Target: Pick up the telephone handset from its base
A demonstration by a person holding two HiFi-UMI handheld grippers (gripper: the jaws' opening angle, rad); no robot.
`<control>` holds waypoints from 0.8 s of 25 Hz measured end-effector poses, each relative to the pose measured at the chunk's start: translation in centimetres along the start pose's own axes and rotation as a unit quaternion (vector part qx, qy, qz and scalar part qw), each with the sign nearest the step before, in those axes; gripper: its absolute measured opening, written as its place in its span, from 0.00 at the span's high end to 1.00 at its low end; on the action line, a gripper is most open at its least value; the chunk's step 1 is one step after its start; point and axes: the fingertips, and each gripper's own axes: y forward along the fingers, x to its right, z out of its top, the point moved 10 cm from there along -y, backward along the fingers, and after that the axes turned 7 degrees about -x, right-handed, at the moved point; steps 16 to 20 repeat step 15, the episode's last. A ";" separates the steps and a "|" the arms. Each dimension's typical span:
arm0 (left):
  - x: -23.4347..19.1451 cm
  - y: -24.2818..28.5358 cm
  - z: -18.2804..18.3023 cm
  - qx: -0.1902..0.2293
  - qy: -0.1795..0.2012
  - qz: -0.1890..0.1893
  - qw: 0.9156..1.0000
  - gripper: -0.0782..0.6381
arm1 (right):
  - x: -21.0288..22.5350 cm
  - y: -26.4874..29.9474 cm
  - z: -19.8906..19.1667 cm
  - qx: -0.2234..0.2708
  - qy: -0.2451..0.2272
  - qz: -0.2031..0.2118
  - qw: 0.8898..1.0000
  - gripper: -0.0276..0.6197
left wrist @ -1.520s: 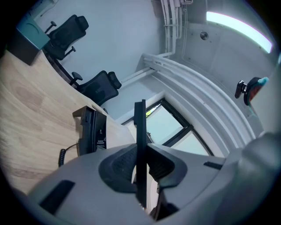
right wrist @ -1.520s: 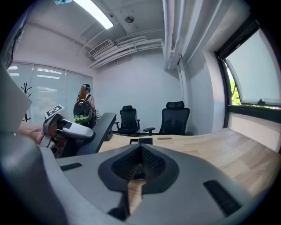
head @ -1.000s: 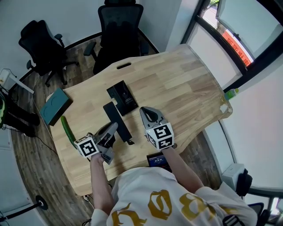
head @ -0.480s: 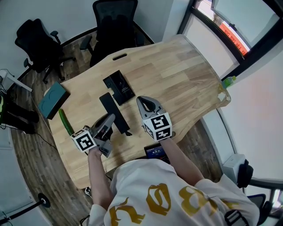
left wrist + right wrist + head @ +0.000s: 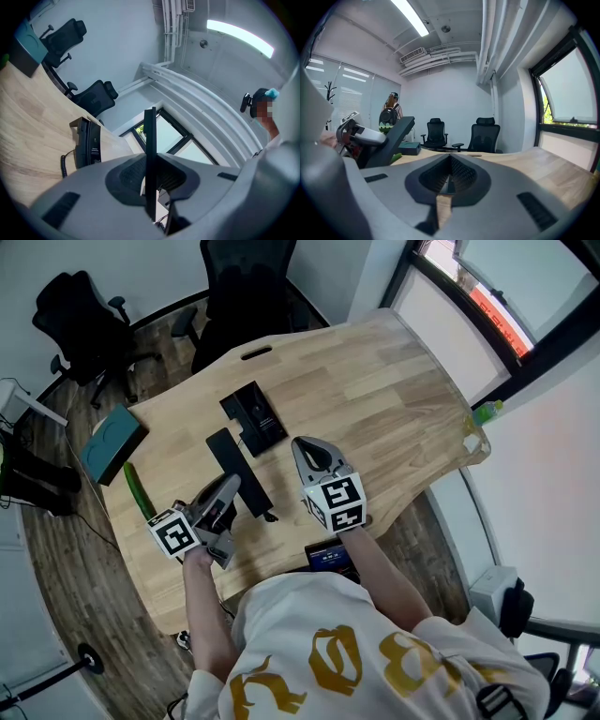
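The black telephone handset (image 5: 238,472) is off its base (image 5: 255,418) and hangs over the wooden table (image 5: 394,409), just nearer me than the base. My left gripper (image 5: 230,487) is shut on the handset's near end. In the left gripper view the handset (image 5: 150,140) shows edge-on as a thin dark bar between the jaws, with the base (image 5: 87,143) and its coiled cord (image 5: 63,163) beyond on the left. My right gripper (image 5: 307,448) hovers to the right of the handset, shut and empty. The right gripper view shows the handset (image 5: 391,137) at the left.
A teal box (image 5: 114,450) and a long green object (image 5: 138,491) lie at the table's left edge. A dark device (image 5: 328,557) sits at the near edge by my body. Black office chairs (image 5: 246,292) stand behind the table. A window wall runs along the right.
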 end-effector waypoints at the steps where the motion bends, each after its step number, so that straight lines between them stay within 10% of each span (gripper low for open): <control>1: -0.1 0.0 0.0 0.000 0.000 0.001 1.000 0.79 | 0.1 0.0 0.0 0.000 0.000 0.000 1.000 0.95; 20: -0.1 -0.3 -0.3 -0.007 -0.002 0.009 1.000 0.79 | 0.0 -0.1 -0.6 -0.005 0.008 -0.007 1.000 0.95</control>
